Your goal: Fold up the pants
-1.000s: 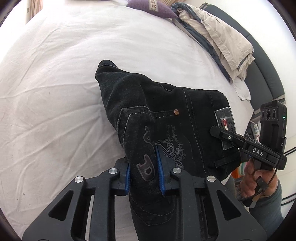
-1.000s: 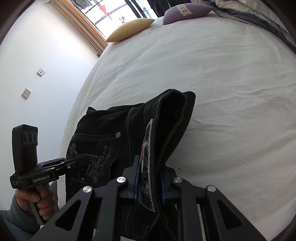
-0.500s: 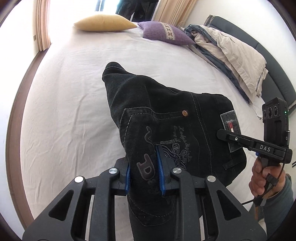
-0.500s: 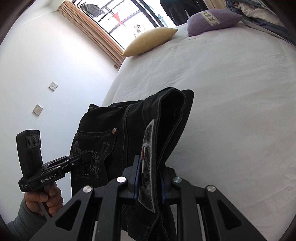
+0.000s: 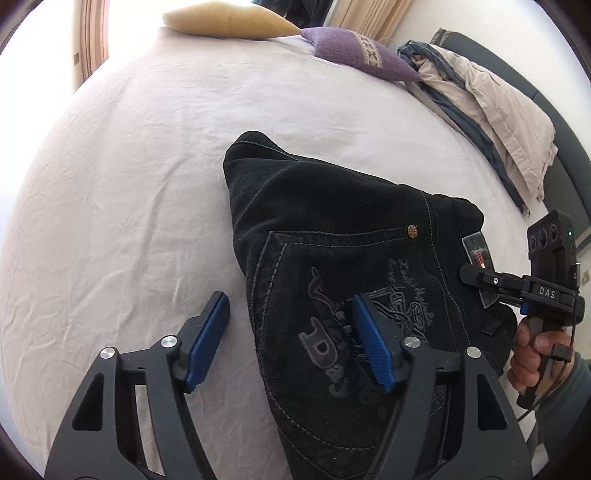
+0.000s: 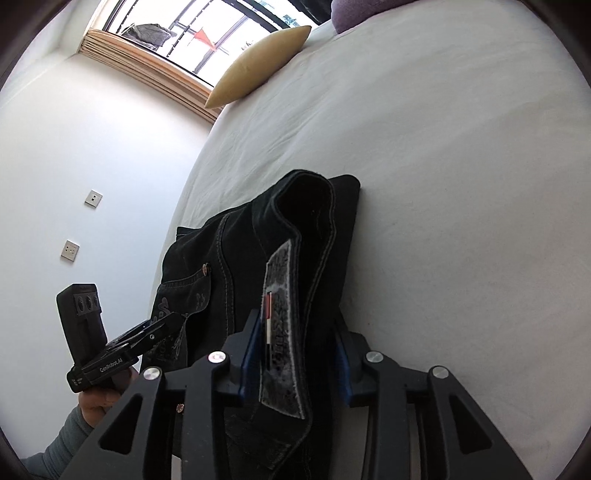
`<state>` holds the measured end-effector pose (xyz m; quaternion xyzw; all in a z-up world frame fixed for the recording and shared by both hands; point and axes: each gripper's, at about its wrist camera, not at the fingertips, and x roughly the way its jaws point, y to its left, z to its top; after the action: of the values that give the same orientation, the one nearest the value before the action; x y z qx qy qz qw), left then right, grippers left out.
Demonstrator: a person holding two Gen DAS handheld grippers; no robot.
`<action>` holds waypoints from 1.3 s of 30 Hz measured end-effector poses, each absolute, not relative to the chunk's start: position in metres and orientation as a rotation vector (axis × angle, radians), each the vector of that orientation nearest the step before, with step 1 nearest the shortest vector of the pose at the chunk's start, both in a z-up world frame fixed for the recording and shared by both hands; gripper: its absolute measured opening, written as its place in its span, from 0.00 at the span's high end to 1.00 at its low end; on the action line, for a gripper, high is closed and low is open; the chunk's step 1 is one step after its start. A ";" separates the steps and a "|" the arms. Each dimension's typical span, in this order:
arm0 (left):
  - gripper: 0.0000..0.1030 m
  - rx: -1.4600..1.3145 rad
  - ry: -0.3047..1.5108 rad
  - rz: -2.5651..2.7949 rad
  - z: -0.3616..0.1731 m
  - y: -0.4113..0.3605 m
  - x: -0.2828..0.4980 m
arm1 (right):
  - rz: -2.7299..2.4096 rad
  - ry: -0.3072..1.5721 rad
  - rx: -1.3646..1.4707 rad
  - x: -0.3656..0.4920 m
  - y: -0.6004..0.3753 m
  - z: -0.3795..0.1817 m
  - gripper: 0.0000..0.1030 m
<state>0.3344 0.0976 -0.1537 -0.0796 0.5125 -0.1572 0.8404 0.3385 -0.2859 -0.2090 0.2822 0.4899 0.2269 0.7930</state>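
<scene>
Big bed [image 5: 155, 155] with a wrinkled white sheet, yellow pillow [image 5: 225, 20] and purple cushion [image 5: 360, 55] at the far end – bright window [image 6: 207, 33], white wall [image 6: 81, 147] with two switch plates

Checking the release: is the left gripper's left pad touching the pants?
Apart. The left wrist view shows white sheet between that pad and the pants.

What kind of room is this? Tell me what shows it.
Most likely a bedroom: a wide bed with a white sheet, two pillows at its far end, rumpled bedding along one side, and a curtained window.
</scene>
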 end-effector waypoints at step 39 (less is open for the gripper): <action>0.00 0.106 0.459 0.019 0.108 0.071 -0.084 | -0.014 0.540 0.169 0.022 -0.255 -0.009 0.00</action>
<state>-0.0837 0.0708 0.1084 0.0524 0.2275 0.0093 0.9723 0.0216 -0.2546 -0.0092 0.0835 0.2663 -0.0067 0.9602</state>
